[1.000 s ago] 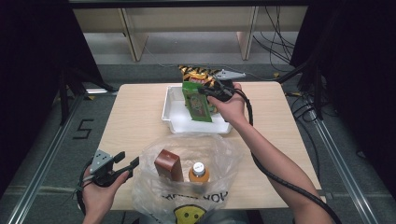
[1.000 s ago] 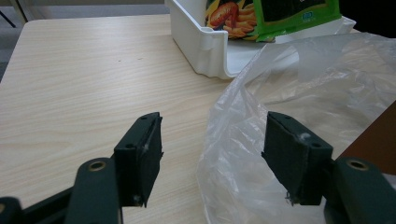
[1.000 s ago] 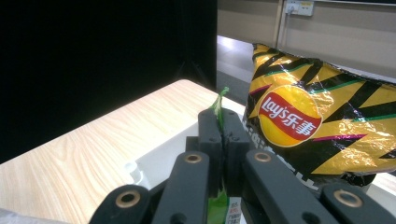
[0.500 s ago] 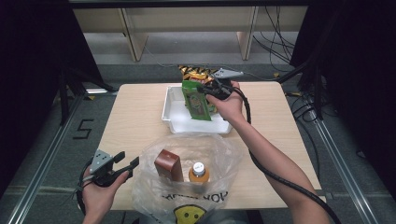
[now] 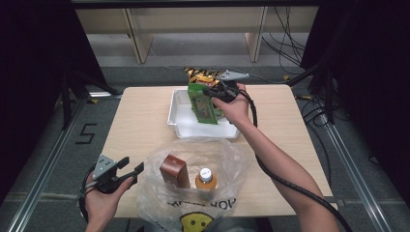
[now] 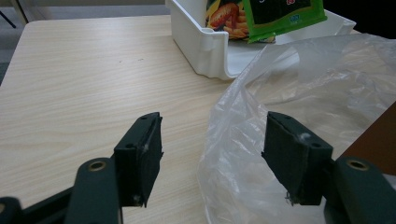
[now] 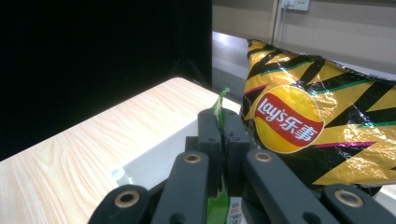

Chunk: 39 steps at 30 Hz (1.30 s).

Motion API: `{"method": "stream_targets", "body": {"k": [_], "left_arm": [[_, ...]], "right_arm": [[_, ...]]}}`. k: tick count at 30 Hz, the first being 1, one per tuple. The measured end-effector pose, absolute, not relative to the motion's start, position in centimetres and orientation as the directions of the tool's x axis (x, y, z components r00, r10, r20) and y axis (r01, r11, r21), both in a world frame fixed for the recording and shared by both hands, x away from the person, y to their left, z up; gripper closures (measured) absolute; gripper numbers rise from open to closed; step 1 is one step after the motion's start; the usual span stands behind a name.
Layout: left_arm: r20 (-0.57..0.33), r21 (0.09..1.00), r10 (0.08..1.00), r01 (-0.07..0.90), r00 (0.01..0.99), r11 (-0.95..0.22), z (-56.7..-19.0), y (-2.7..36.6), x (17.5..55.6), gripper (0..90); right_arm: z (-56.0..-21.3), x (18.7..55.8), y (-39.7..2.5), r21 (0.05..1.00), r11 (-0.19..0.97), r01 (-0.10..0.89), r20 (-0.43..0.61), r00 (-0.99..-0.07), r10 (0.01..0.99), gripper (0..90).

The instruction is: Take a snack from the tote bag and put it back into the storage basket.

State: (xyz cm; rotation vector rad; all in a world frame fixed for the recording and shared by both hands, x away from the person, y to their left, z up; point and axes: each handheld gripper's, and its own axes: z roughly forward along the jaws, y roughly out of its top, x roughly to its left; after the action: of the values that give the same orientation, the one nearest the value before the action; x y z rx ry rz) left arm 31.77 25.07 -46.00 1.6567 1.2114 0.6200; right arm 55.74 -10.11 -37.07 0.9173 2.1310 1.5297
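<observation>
My right gripper [image 5: 209, 92] [image 7: 223, 135] is shut on the top edge of a green snack packet [image 5: 202, 104] [image 6: 280, 14] [image 7: 219, 105]. The packet hangs upright over the white tray [image 5: 181, 121] [image 6: 205, 46] at the table's far middle. Just behind it, at the tray's far edge, stands a yellow-and-black Lay's chip bag [image 5: 200, 75] [image 7: 303, 126]. At the near left, my left gripper [image 5: 133, 166] [image 6: 215, 140] is open, with the rim of a clear plastic bag [image 5: 232, 159] [image 6: 327, 79] between its jaws and untouched by them.
Inside the plastic bag stand a brown box [image 5: 174, 171] [image 6: 373, 135] and an orange drink bottle with a white cap [image 5: 206, 179]. The bag bears a yellow smiley print at the table's near edge. Bare wood lies left of the tray.
The right gripper has lifted the green packet a little and shifted slightly left over the tray. The left gripper and the plastic bag have stayed put.
</observation>
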Motion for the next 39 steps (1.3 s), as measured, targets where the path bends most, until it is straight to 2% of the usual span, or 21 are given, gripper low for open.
{"method": "stream_targets", "body": {"k": [22, 31, 39], "left_arm": [[-0.131, 0.901, 0.916, 0.431, 0.380, -0.050, -46.0, 25.1, 31.8, 36.8], [-0.132, 0.900, 0.916, 0.432, 0.380, -0.050, -46.1, 25.1, 31.8, 36.8], [-0.132, 0.901, 0.915, 0.430, 0.382, -0.050, -46.1, 25.1, 31.8, 36.8]], "right_arm": [[-37.8, 56.6, -9.5, 0.929, 0.236, 0.285, 0.051, -0.730, 0.681, 88.7], [-38.9, 56.8, -9.4, 0.912, 0.250, 0.325, 0.067, -0.719, 0.692, 88.3], [-39.4, 57.2, -9.3, 0.919, 0.246, 0.308, 0.053, -0.715, 0.697, 88.1]]}}
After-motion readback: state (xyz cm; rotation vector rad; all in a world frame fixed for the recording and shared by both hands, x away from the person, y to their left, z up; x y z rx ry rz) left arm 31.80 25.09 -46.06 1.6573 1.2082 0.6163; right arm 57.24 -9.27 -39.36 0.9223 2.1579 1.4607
